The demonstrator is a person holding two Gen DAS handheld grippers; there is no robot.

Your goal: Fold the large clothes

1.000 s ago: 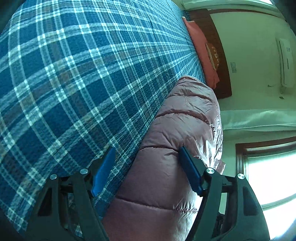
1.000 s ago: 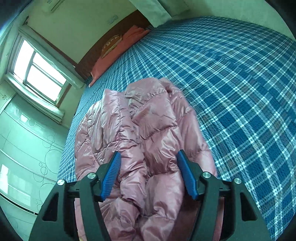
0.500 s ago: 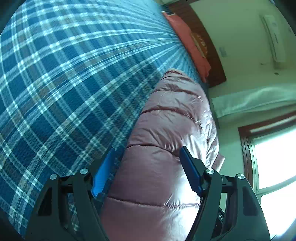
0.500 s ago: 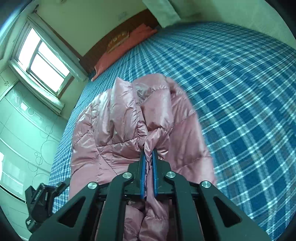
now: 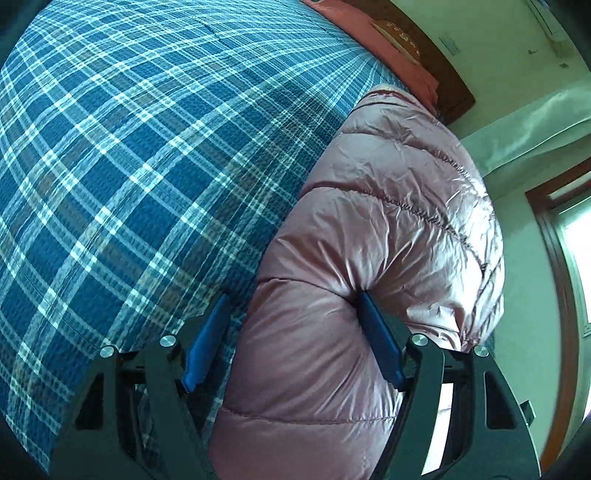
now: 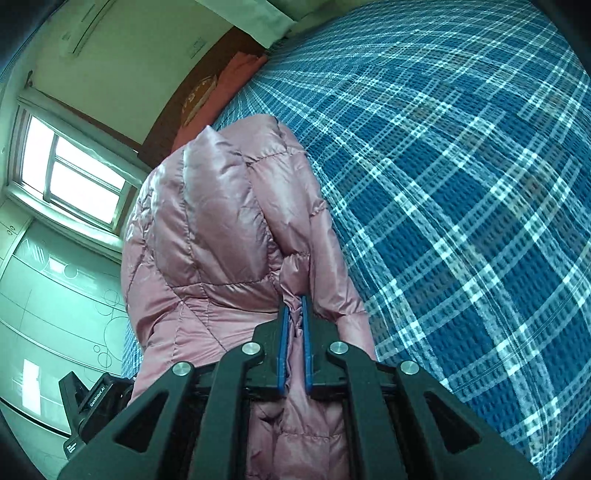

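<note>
A shiny pink quilted down jacket (image 5: pixel 384 229) lies on a bed with a blue plaid cover (image 5: pixel 129 166). My left gripper (image 5: pixel 291 317) is open, its blue fingers (image 5: pixel 380 347) straddling a puffy panel of the jacket, the right finger pressing into the fabric. In the right wrist view the jacket (image 6: pixel 221 229) hangs lifted off the plaid cover (image 6: pixel 461 203). My right gripper (image 6: pixel 294 321) is shut on a bunched fold of it. The left gripper's body shows at the lower left of that view (image 6: pixel 92 406).
An orange-red pillow (image 6: pixel 236 77) and a dark wooden headboard (image 5: pixel 436 62) stand at the far end of the bed. A window (image 6: pixel 70 177) and pale wardrobe doors (image 6: pixel 44 314) are on the jacket's side. A wall air conditioner (image 6: pixel 88 29) hangs above.
My right gripper closed on a fold of the jacket and has lifted it. My left gripper has pushed further onto the jacket and stays open.
</note>
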